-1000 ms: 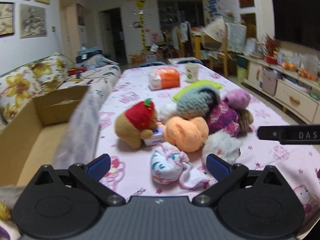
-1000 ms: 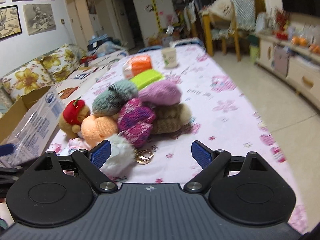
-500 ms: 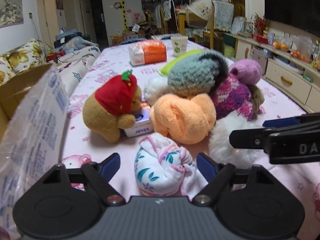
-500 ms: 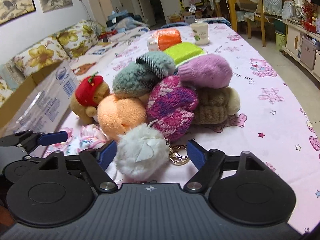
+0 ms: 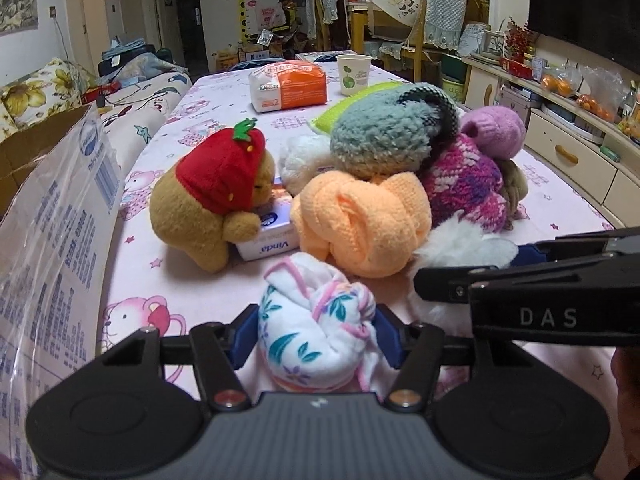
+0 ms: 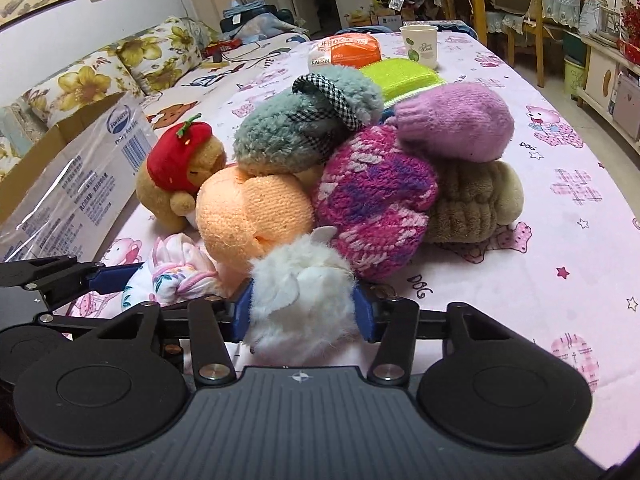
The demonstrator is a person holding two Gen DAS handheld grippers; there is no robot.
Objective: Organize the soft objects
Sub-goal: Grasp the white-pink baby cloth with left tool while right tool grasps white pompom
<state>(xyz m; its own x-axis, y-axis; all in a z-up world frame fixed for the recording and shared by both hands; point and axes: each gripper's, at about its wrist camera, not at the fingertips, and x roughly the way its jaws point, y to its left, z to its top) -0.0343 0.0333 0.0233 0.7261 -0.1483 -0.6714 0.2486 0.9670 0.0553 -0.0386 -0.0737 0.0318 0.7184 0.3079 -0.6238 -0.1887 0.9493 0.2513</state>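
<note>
Two grabs at once: the left gripper [image 5: 316, 336] has just been closing and now pinches the floral cloth bundle [image 5: 316, 328] at six o'clock of the pile; beside it, the right gripper [image 6: 303, 312] has likewise closed onto the white fluffy pompom [image 6: 302, 300]. Both look ready for lifting toward the cardboard box [image 5: 52, 208] at nine o'clock.

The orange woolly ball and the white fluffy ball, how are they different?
The orange woolly ball is knitted, with ribbed rows; the white fluffy ball is furry. The orange one is bigger and lies free in the pile; the white one sits squeezed between the right gripper jaws. Both are soft, roundish bundles on the pink tablecloth.
</note>
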